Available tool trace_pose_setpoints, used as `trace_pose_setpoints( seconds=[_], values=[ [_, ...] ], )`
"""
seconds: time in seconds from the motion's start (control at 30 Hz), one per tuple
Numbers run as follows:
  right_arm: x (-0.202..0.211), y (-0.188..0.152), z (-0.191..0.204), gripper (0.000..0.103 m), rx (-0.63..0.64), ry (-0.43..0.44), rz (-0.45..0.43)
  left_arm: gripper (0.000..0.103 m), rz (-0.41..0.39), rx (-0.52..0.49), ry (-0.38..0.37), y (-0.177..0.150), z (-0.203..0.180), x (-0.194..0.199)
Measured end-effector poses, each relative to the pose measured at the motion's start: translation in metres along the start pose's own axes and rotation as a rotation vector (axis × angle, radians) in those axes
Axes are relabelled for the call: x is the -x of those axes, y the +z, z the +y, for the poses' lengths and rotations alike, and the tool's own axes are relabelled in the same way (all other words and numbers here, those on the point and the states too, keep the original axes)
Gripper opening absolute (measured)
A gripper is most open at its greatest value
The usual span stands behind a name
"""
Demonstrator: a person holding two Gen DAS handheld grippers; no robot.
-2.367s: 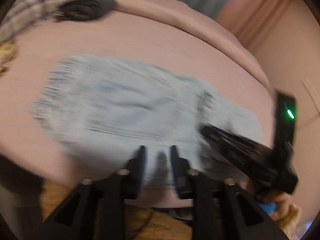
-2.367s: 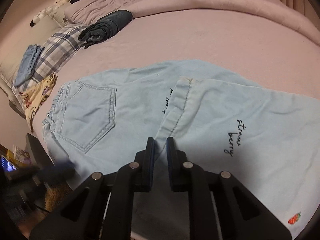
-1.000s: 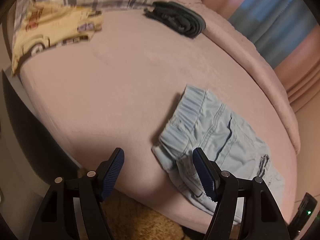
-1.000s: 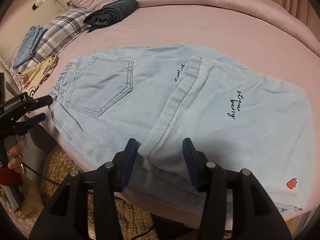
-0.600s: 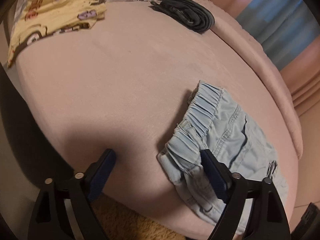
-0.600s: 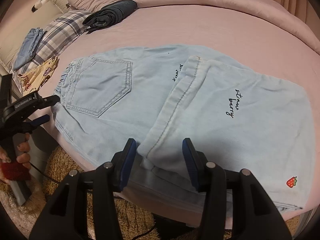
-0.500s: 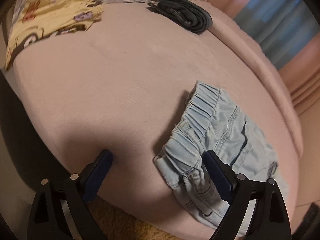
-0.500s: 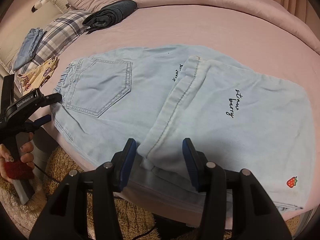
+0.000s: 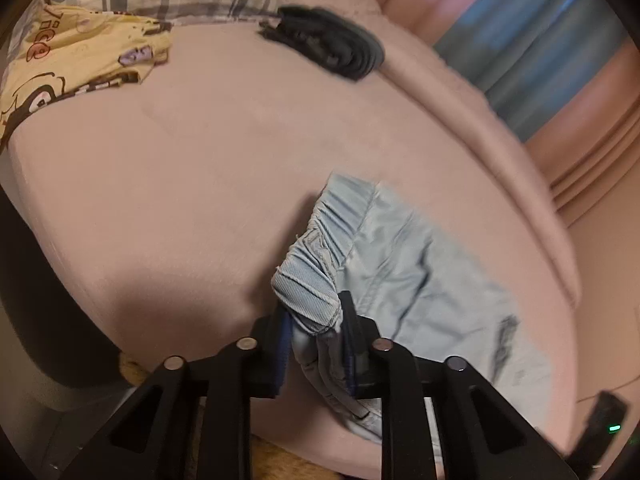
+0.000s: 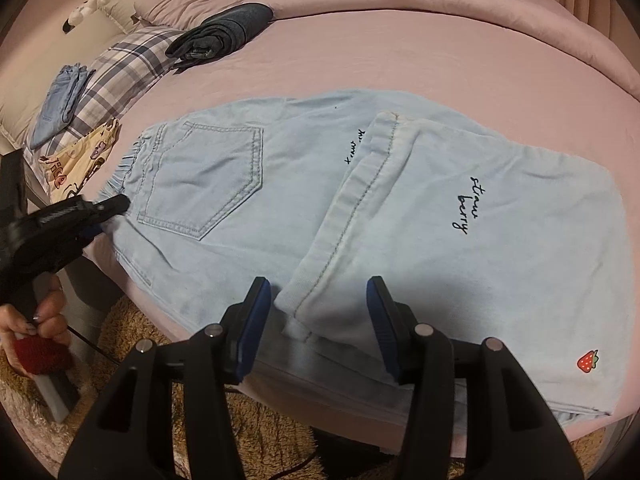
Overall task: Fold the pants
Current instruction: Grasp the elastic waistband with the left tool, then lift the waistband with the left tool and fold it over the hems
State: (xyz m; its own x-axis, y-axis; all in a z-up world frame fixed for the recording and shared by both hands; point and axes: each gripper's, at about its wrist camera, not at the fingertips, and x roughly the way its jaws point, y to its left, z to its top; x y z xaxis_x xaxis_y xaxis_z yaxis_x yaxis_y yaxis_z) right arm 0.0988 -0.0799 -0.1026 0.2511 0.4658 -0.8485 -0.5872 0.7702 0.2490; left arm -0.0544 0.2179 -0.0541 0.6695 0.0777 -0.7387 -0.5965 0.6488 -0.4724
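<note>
Light blue denim pants (image 10: 304, 208) lie on the pink bed (image 10: 440, 52), the legs folded back over the seat so the hems lie near the back pocket. My left gripper (image 9: 316, 332) is shut on the near corner of the elastic waistband (image 9: 316, 280), which bunches up between its fingers; it also shows at the left of the right wrist view (image 10: 108, 210). My right gripper (image 10: 320, 320) is open, its fingers either side of the folded leg's hem corner (image 10: 298, 304) at the bed's near edge.
Folded dark pants (image 10: 224, 32) lie at the far side of the bed. A plaid pillow (image 10: 120, 68), folded blue jeans (image 10: 60, 100) and a yellow cartoon cloth (image 10: 76, 156) sit at the left. A brown shaggy rug (image 10: 132, 336) lies below the bed edge.
My left gripper was open around the waistband corner and has now shut on it, lifting and bunching the cloth. My right gripper stays open in the same place.
</note>
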Motion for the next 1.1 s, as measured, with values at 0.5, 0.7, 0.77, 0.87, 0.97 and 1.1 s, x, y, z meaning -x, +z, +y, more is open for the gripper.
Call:
trace_pose_setpoints(
  seconds=[0.5, 0.7, 0.77, 0.87, 0.97, 1.1],
  values=[
    [0.019, -0.008, -0.019, 0.050, -0.066, 0.034, -0.031, 0.016, -0.076, -0.035, -0.110, 0.006, -0.037, 0.041],
    [0.029, -0.005, -0.034, 0.050, -0.103, 0.011, -0.062, 0.016, -0.135, -0.175, -0.191, 0.004, -0.087, 0.070],
    [0.034, -0.005, -0.043, 0.050, -0.121, -0.012, -0.071, 0.016, -0.147, -0.242, -0.233, 0.001, -0.111, 0.077],
    [0.041, -0.008, -0.060, 0.050, -0.163, -0.041, -0.085, 0.015, -0.155, -0.346, -0.284, -0.009, -0.150, 0.084],
    [0.049, -0.012, -0.081, 0.050, -0.218, -0.051, -0.099, 0.015, -0.136, -0.445, -0.339, -0.024, -0.187, 0.084],
    [0.066, -0.020, -0.112, 0.050, -0.290, -0.077, -0.134, 0.015, -0.095, -0.564, -0.388, -0.046, -0.234, 0.074]
  ],
)
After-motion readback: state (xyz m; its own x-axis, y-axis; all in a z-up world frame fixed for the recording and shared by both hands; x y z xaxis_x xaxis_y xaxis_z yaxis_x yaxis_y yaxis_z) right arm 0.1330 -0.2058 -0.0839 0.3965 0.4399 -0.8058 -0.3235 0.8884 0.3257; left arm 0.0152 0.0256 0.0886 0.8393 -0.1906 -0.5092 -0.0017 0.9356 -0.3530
